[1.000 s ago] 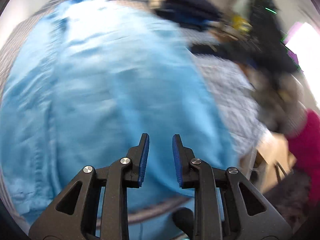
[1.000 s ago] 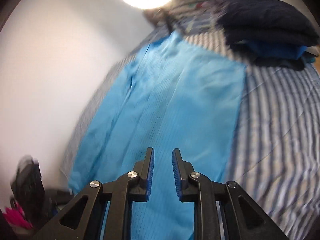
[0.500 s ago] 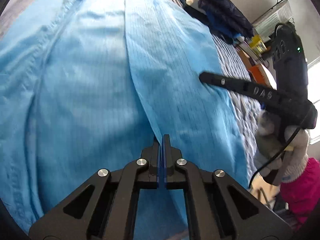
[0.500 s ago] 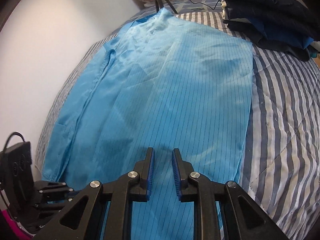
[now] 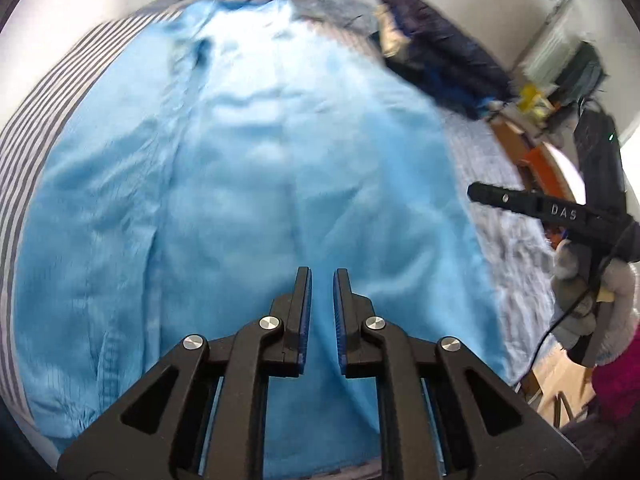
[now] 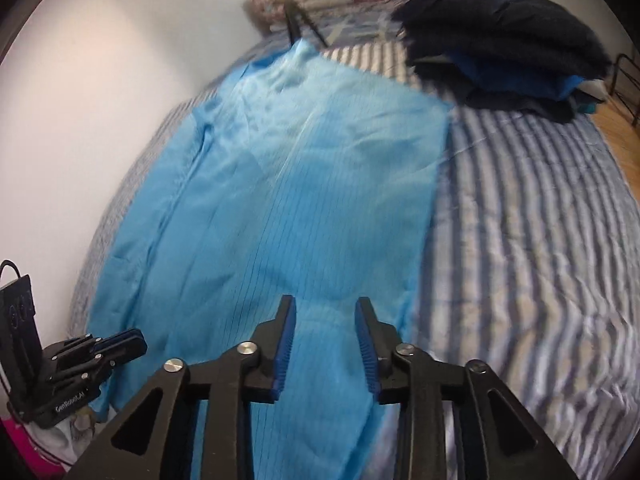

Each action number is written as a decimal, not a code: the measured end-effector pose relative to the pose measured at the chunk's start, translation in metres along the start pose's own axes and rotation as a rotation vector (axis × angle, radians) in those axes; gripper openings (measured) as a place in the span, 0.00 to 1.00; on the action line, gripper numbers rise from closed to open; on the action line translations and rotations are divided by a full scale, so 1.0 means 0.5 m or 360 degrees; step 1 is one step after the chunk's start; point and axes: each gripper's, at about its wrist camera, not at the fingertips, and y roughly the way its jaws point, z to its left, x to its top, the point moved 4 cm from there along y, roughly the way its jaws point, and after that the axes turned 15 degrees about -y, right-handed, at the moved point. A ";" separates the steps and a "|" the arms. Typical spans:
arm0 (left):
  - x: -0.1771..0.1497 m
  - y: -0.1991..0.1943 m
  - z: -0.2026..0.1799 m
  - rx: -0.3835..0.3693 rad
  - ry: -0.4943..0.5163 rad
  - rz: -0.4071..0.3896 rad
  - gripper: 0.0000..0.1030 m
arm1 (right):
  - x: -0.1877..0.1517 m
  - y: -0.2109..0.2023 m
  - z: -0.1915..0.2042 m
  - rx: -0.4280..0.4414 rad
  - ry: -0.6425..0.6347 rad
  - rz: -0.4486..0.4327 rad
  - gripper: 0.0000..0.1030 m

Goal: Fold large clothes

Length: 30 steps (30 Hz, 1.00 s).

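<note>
**Both claws at the near hem, the garment running away from us**

Our left claw (image 5: 322, 312) stands with its jaws only a narrow slit apart, and we see nothing pinched between the blue pads; they have just been opening a little, and the cloth lies under them, not in them. Our right claw (image 6: 326, 344) stands a good deal wider, its jaws also just opening, and again nothing is gripped: the blue fabric shows through the gap from below.

Taking the blue garment (image 6: 288, 184) as our landmark: both claws hover over its near end, tilted down toward it. It is spread flat on the striped bed (image 6: 532, 240), and its long axis runs straight away from the claws toward the far end of the bed, where a tripod's legs (image 6: 298, 26) stand just beyond its far tip. The left claw is over the garment's middle-left part near the near hem; the right claw sits nearer its right edge, with bare striped bedding just beside it.

A pile of dark clothes (image 6: 504, 36) lies beyond the garment's far right corner, apart from it.

We judge that the next fold turns on this: the near hem is what both claws can reach, so the cloth would be carried lengthwise, away from us.
</note>
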 end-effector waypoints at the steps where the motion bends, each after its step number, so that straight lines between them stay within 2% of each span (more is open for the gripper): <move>1: -0.001 -0.001 -0.013 -0.0032 0.0025 0.0000 0.09 | -0.013 -0.017 -0.010 0.0021 0.0055 -0.0014 0.38; 6: -0.025 0.039 -0.083 -0.0152 0.0116 0.0093 0.08 | -0.105 -0.047 -0.039 0.0054 0.0274 -0.0001 0.41; 12: -0.052 0.084 -0.137 -0.0179 0.0216 0.0133 0.08 | -0.215 -0.006 -0.022 0.0133 0.0462 0.0064 0.46; 14: -0.056 0.107 -0.135 -0.0181 0.0195 0.0183 0.08 | -0.222 -0.011 -0.018 0.0154 0.0491 0.0004 0.50; 15: -0.057 0.123 -0.131 -0.0189 0.0173 0.0232 0.08 | -0.224 -0.009 -0.016 0.0206 0.0524 -0.0017 0.50; 17: -0.066 0.155 -0.118 -0.0186 0.0130 0.0313 0.08 | -0.230 0.001 -0.010 0.0286 0.0562 -0.0034 0.45; 18: -0.069 0.166 -0.112 -0.0183 0.0125 0.0328 0.08 | -0.230 0.005 -0.003 0.0299 0.0546 -0.0034 0.36; 19: -0.069 0.166 -0.108 -0.0194 0.0120 0.0322 0.08 | -0.230 0.010 0.006 0.0316 0.0521 -0.0024 0.23; 22: -0.064 0.149 -0.111 -0.0191 0.0119 0.0313 0.08 | -0.226 0.014 0.021 0.0241 0.0457 -0.0005 0.04; 25: -0.064 0.095 -0.117 -0.0234 0.0116 0.0227 0.08 | -0.215 0.006 0.024 0.0194 0.0456 -0.0021 0.01; 28: -0.083 0.060 -0.121 -0.0310 0.0085 0.0225 0.08 | -0.202 -0.014 0.033 0.0162 0.0428 -0.0048 0.00; 30: -0.105 0.063 -0.125 -0.0307 0.0138 0.0232 0.08 | -0.185 -0.020 0.048 0.0096 0.0354 -0.0050 0.00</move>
